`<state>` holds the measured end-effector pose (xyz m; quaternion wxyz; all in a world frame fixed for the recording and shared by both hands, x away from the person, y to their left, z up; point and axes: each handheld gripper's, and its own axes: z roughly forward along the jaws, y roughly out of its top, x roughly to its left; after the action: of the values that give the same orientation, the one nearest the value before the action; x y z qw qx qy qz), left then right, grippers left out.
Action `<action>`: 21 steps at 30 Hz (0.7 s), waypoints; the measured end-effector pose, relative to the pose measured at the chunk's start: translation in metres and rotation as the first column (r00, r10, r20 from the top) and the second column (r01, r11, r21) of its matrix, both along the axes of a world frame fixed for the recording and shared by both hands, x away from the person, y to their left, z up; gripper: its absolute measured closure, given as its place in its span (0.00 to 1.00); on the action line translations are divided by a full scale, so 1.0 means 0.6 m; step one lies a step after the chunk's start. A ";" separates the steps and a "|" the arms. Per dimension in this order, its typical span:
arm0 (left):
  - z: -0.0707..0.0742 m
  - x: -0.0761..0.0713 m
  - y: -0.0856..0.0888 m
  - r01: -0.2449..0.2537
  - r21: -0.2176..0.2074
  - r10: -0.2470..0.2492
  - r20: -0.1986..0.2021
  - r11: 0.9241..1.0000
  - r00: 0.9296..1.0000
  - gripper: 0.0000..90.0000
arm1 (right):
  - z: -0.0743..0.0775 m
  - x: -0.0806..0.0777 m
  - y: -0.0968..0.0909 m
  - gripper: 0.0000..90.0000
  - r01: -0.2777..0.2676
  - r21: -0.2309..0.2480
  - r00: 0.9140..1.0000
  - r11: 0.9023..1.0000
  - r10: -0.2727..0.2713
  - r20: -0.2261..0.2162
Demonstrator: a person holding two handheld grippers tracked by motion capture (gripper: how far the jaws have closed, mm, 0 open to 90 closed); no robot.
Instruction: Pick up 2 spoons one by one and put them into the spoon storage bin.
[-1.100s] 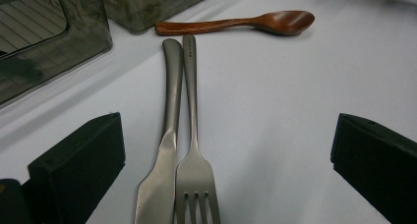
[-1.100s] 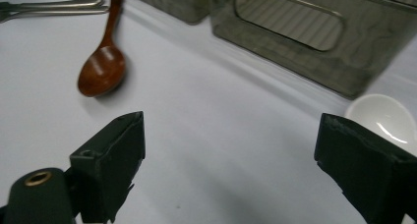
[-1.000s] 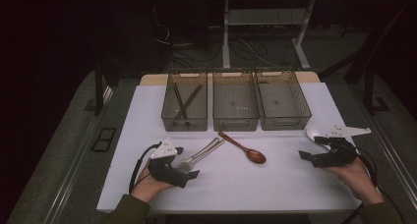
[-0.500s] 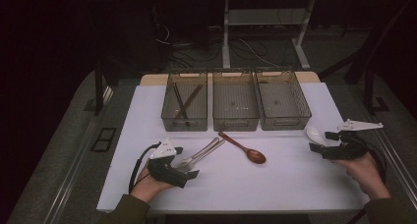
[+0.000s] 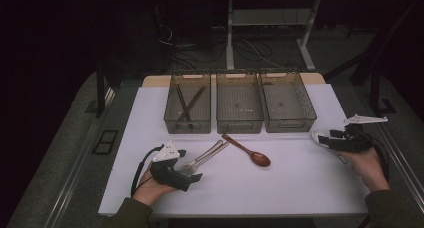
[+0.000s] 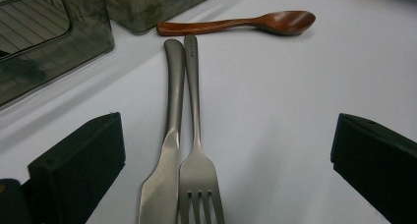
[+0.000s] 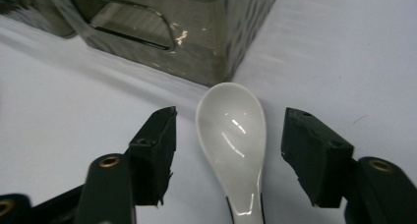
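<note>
A white table [image 5: 300, 188] is seen from above, with three smoky plastic bins [image 5: 239, 108] lined up along its far side. At the right edge, the right gripper [image 5: 324, 138] is held low over a white ceramic spoon [image 7: 232, 130]. Its jaws have just been closing, but a gap is left on each side of the spoon's bowl, so the spoon is not yet clamped and lies flat on the table just in front of the corner of the right-hand bin [image 7: 196, 32].

At the front left, the left gripper [image 5: 192, 174] is rested on the table with its jaws spread wide. A metal knife [image 6: 167, 150] and a metal fork [image 6: 196, 160] lie side by side between them, untouched. A brown wooden spoon [image 6: 236, 23] is placed just beyond their handles.
</note>
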<state>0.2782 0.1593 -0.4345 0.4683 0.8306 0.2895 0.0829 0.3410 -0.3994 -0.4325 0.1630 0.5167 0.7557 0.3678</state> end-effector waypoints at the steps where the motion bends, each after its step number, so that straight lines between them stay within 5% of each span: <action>1: 0.000 0.000 0.000 0.000 0.000 0.000 0.000 1.000 1.000 0.00 | -0.001 0.003 0.000 0.46 0.002 -0.002 1.000 1.000 -0.002 -0.004; 10: -0.001 0.001 0.000 0.003 0.001 -0.003 -0.002 1.000 1.000 0.00 | -0.010 0.031 0.003 0.52 0.001 -0.009 0.998 1.000 -0.002 -0.055; 21: -0.001 0.001 -0.001 0.003 0.000 -0.003 -0.002 1.000 1.000 0.00 | -0.022 0.036 0.011 0.56 -0.023 -0.053 0.995 0.998 0.018 -0.097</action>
<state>0.2785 0.1589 -0.4348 0.4681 0.8312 0.2886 0.0816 0.3628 -0.3929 -0.4458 0.1366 0.5213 0.7777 0.3235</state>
